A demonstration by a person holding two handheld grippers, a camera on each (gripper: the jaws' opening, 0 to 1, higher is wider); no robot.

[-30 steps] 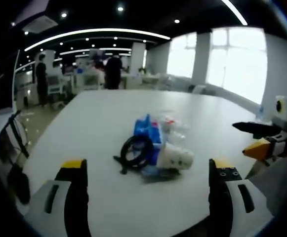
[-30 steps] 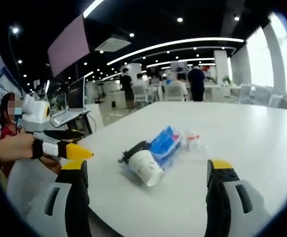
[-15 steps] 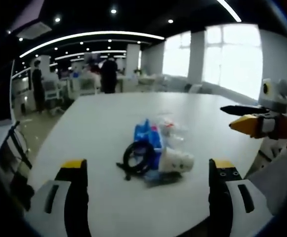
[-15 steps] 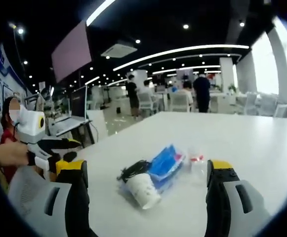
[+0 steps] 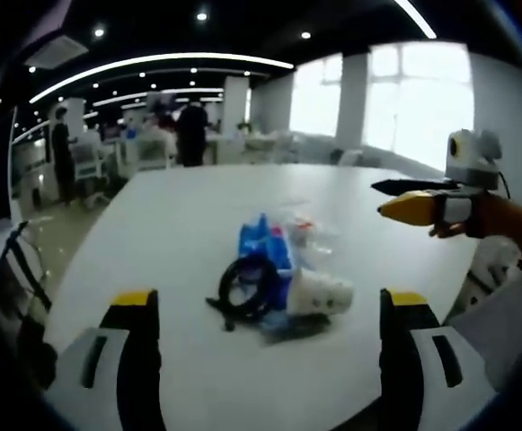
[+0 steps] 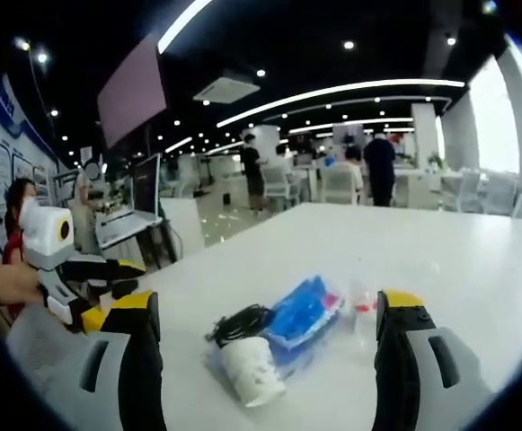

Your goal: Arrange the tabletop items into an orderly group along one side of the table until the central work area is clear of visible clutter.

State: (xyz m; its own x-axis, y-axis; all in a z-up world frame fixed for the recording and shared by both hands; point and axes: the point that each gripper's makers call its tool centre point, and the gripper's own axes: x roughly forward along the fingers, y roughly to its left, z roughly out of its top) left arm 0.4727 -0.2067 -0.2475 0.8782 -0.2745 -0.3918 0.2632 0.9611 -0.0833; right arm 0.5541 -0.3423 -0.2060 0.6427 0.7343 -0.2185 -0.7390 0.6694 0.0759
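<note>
My left hand-held gripper (image 5: pixel 261 314) hangs over the near edge of the white counter (image 5: pixel 171 224), its two jaws spread wide with nothing between them. Straight ahead of it, between the jaw tips and a little beyond, lies a small heap of clutter: a white paper cup (image 5: pixel 322 291) on its side with its mouth toward the left jaw, a coil of black cable (image 5: pixel 247 283) touching it on the left, and a blue packet (image 5: pixel 262 242) behind both. Past the packet sits what looks like a clear plastic bottle with a red cap (image 5: pixel 305 229), though it is too blurred to be sure.

My right hand-held gripper (image 6: pixel 265 314) is also spread apart and holds nothing. From it the same heap lies just ahead between the jaws, the paper cup (image 6: pixel 247 370) nearest, the black cable (image 6: pixel 238 321) to its left, the blue packet (image 6: pixel 301 316) behind. The right hand-held gripper shows off to the right of the left one (image 5: pixel 404 199), above the counter and well apart from the heap, its own jaws nearly together there.
</note>
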